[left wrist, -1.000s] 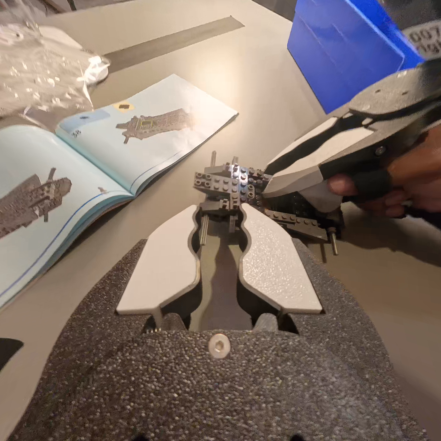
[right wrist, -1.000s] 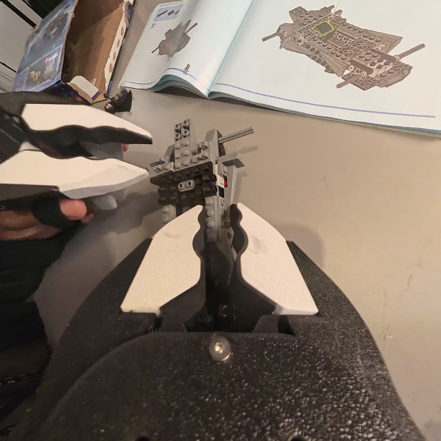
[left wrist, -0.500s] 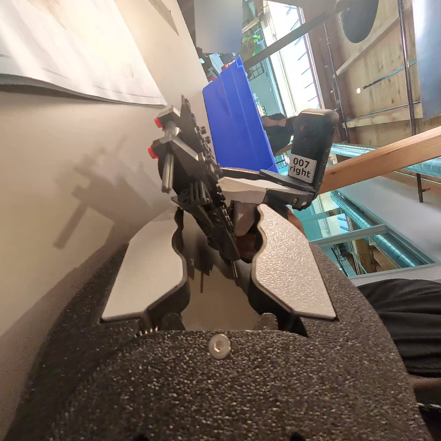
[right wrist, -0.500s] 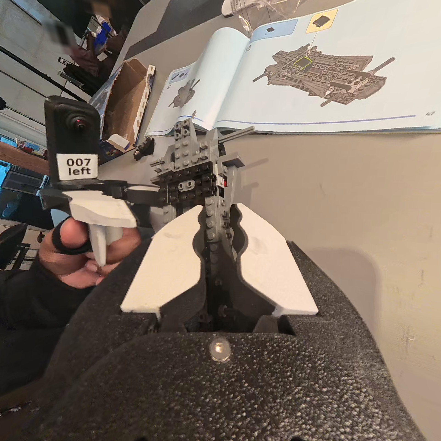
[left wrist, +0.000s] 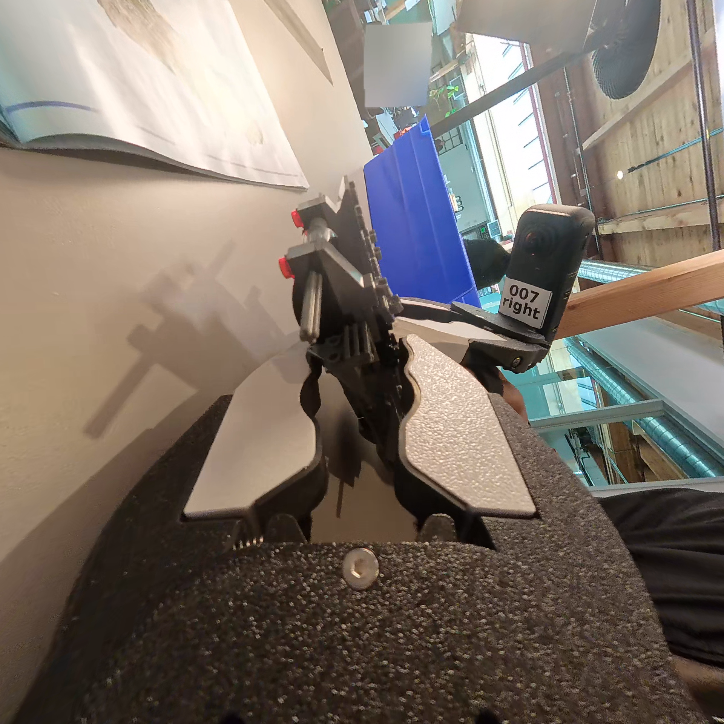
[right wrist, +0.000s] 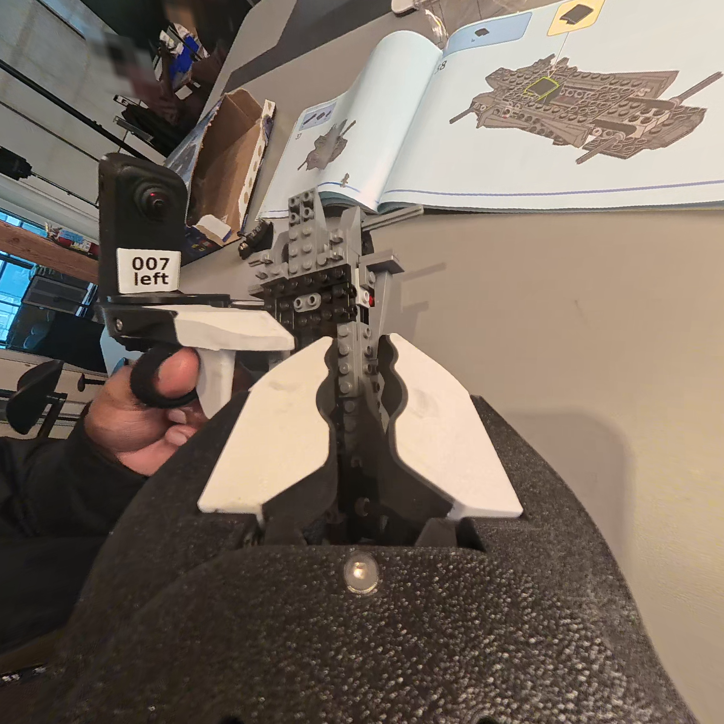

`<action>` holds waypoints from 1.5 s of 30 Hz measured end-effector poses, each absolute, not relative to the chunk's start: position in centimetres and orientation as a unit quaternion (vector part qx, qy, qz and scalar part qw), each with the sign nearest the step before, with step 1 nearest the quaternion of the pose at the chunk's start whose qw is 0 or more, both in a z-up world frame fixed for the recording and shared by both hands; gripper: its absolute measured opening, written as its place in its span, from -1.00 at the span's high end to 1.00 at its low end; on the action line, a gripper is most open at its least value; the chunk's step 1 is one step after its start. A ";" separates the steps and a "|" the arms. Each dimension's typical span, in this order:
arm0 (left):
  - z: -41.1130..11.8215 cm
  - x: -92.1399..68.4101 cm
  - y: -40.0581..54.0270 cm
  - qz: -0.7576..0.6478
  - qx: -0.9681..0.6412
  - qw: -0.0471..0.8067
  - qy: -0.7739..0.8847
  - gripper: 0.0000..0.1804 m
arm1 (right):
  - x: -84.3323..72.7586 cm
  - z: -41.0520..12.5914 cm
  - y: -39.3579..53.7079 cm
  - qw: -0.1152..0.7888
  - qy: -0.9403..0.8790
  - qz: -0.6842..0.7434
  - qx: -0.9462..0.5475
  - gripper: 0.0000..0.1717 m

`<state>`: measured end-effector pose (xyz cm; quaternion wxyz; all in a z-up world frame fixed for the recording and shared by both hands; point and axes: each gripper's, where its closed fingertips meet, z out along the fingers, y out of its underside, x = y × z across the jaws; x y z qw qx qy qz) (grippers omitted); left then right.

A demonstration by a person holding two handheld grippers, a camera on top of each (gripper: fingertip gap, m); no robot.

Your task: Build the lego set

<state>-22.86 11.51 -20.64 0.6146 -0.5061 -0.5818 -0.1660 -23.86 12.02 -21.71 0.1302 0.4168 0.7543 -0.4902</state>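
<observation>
In the left wrist view, our left gripper (left wrist: 358,391) has its fingers (left wrist: 450,411) set apart around the lower edge of a grey-and-black toy-brick model with red studs and a grey axle (left wrist: 337,297). The right-hand finger lies against the model's studded face, while the left-hand finger stands off it with counter showing between, so we do not count this as a grip. The right gripper (left wrist: 415,333) reaches the model from the right. A blue plastic bin (left wrist: 415,235) stands behind it, and an open pale-blue instruction booklet (left wrist: 149,90) lies on the beige counter (left wrist: 98,274).

In the right wrist view, our right gripper (right wrist: 358,368) is clamped on a narrow grey studded strip of the same model (right wrist: 313,274), both pads pressed to its sides and the body held up off the counter. The left gripper (right wrist: 286,333) comes in side-on at the model's left flank, held by a hand (right wrist: 145,399). An open cardboard box (right wrist: 231,156) sits beyond, beside the booklet (right wrist: 509,129).

We judge the main risk to be the thin strip carrying the whole model: a sideways push from the left gripper could snap it off at its studs or twist the model in the pads. A one-sided squeeze could also pop plates loose.
</observation>
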 end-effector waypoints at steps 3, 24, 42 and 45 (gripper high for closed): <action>-20.4 -22.8 11.5 -0.181 -0.499 0.620 -0.578 0.58 | -23.7 -21.3 12.0 0.152 0.751 -0.496 0.408 0.76; -17.6 -22.3 11.0 -0.307 -0.428 0.685 -0.503 0.58 | -20.6 -18.5 11.0 0.402 0.655 -0.535 0.353 0.32; -18.2 -21.6 11.8 -0.240 -0.523 0.656 -0.489 0.49 | -20.9 -19.0 10.6 0.389 0.649 -0.546 0.361 0.57; -18.2 -21.5 11.6 -0.240 -0.535 0.646 -0.489 0.47 | -21.0 -19.0 10.7 0.390 0.647 -0.547 0.361 0.57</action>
